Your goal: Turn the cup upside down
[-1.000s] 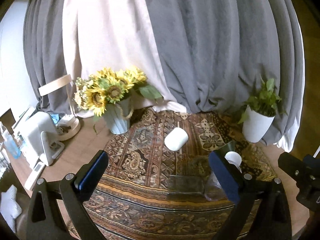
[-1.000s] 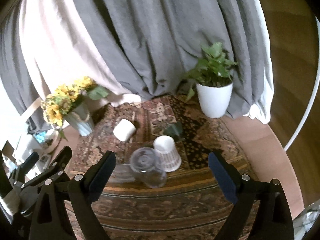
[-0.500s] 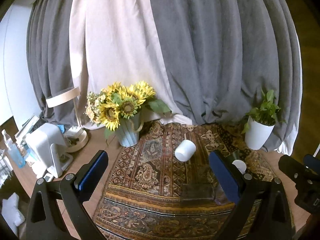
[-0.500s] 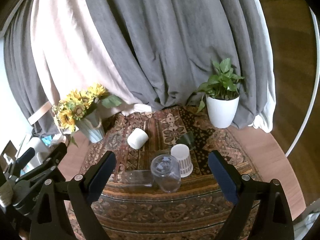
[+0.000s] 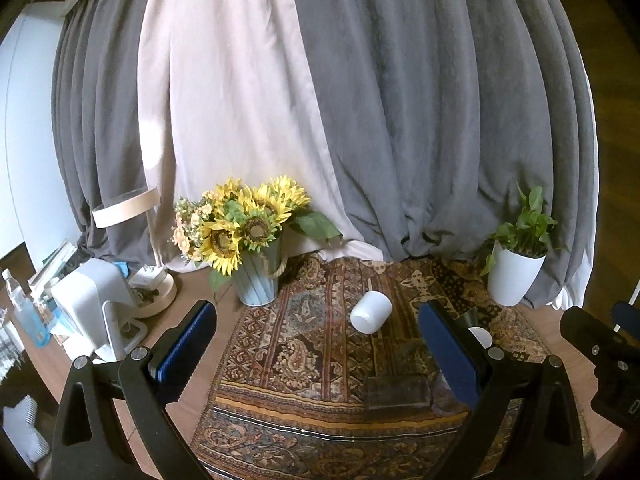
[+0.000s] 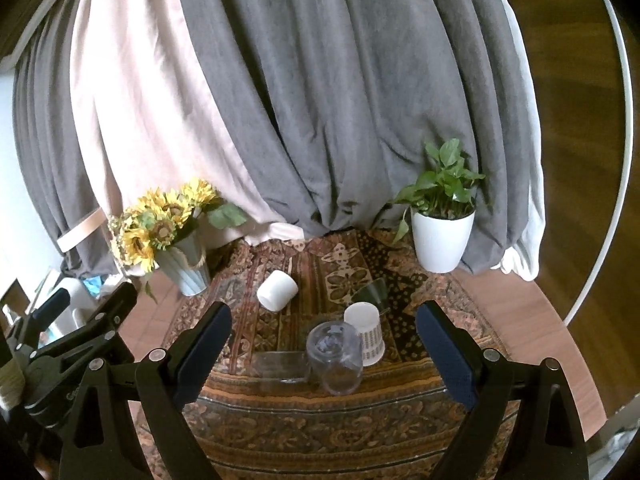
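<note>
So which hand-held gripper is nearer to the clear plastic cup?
Right, probably. The right hand-held gripper frames the clear plastic cup centrally; the left hand-held gripper sits off to the cup's left.

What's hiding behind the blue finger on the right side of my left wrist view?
Observer: A clear cup stands there, seemingly base-up.
Operator: Is anything next to it?
Observer: A white patterned cup, upside down, sits just behind it on the right.
Operator: Is the other gripper holding something?
Observer: No, the right gripper is open and empty.
</note>
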### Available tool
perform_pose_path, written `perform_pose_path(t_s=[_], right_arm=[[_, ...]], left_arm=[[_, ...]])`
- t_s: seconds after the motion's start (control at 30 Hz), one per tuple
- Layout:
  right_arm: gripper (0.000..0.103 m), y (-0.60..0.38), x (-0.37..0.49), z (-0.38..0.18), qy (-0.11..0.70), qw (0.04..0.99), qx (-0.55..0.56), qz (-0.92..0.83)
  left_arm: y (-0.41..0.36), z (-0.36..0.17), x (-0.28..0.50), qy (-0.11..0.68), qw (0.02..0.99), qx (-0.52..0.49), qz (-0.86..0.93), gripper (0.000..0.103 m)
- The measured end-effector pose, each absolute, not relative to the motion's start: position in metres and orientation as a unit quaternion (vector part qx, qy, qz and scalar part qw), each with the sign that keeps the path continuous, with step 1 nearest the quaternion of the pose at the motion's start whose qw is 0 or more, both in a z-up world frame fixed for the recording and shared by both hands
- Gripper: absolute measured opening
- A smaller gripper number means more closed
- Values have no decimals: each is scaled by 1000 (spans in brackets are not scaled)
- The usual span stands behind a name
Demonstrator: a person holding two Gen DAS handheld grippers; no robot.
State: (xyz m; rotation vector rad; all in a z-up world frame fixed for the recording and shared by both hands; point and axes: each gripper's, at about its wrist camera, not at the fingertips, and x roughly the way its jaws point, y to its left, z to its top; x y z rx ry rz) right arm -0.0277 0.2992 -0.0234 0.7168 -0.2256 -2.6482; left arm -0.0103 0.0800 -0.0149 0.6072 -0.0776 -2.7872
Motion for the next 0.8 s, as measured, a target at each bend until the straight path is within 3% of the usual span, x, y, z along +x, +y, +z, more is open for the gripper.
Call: perform_pose_path(t_s=[0.8], right_arm=[[94,298,-30,-23,-76,191,253,-945]], left_arm=[[81,-14,-8,-34,152,202,-967,103]])
